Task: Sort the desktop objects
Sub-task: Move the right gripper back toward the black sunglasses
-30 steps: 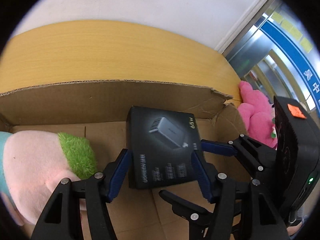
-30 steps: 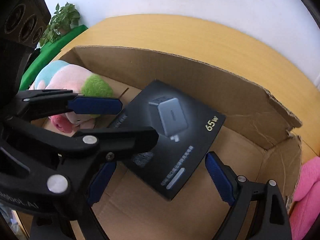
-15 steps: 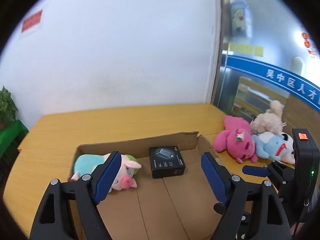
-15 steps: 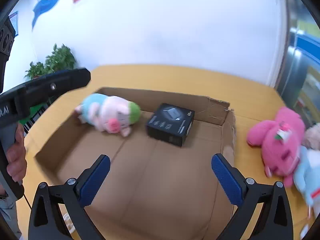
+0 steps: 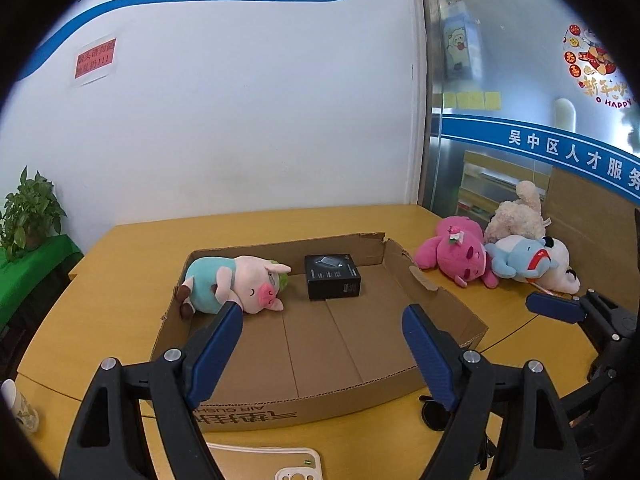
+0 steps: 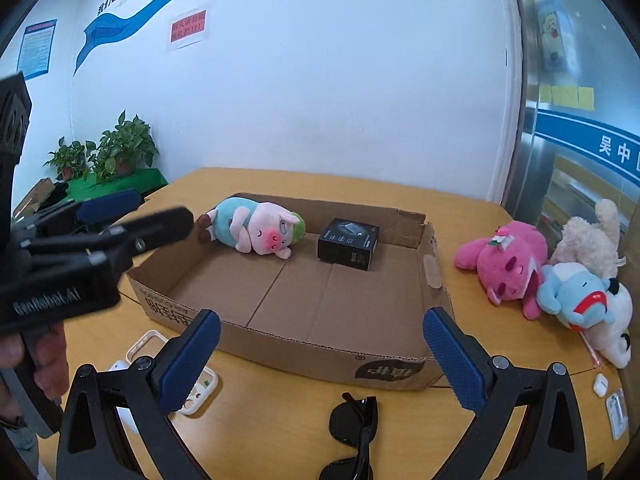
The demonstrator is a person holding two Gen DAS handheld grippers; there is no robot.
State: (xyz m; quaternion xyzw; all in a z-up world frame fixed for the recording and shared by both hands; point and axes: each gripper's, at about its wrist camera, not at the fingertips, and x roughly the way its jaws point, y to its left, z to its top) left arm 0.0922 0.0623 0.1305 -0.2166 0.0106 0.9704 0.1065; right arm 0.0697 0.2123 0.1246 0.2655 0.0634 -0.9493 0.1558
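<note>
Left gripper (image 5: pixel 322 334) jaws wide apart, empty, held above near edge of shallow brown cardboard tray (image 5: pixel 436 300) on yellow wooden table (image 5: pixel 120 280). Right gripper (image 6: pixel 320 348) likewise spread, empty. Black rectangular charger box (image 5: pixel 333 282) lies flat at far middle of tray; pink pig plush in teal shirt (image 5: pixel 236 286) left of it, apart. Pink, blue, cream plush toys (image 6: pixel 560 276) piled right of tray. Black sunglasses (image 6: pixel 354 428) near edge; white object (image 6: pixel 600 384) far right, possibly earbud case.
</note>
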